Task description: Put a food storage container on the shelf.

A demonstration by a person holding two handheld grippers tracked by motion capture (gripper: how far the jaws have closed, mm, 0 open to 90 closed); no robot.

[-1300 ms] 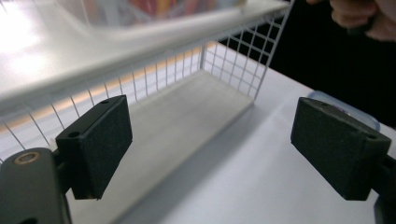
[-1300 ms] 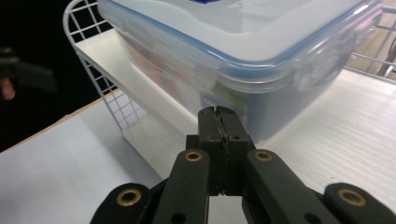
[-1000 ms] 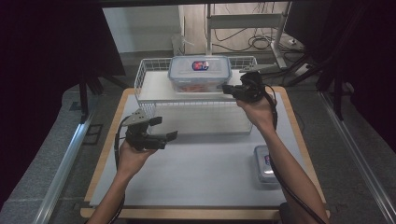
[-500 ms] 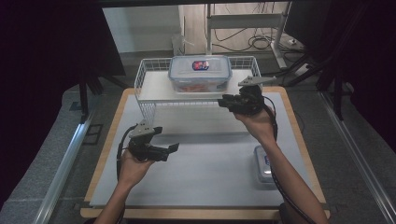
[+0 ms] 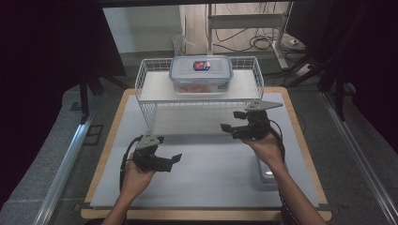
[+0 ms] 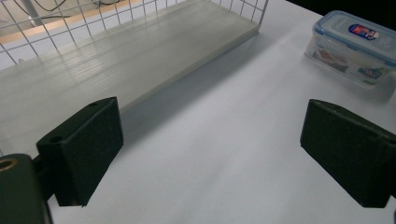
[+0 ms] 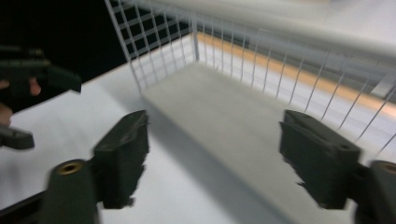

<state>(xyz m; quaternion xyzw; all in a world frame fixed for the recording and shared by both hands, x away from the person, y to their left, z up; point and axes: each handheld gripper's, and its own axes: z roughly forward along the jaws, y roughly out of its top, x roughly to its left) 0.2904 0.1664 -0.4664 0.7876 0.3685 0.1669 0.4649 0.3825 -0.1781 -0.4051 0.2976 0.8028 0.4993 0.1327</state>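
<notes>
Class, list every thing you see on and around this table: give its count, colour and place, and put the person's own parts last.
Food container: one, clear with a blue-rimmed lid and a red label, on the top shelf of the rack.
Second container: one, same kind, on the mat at the person's right, near the right forearm.
Wire rack: one, white, at the far side of the mat, with a pale shelf board.
Mat: one, light grey, covering the board.
Board: one, wooden, under the mat.
Left tool: one, black, jaws open and empty, above the near left mat.
Right tool: one, black, jaws just opened, empty, before the rack.
Forearms: two, entering from the bottom.
</notes>
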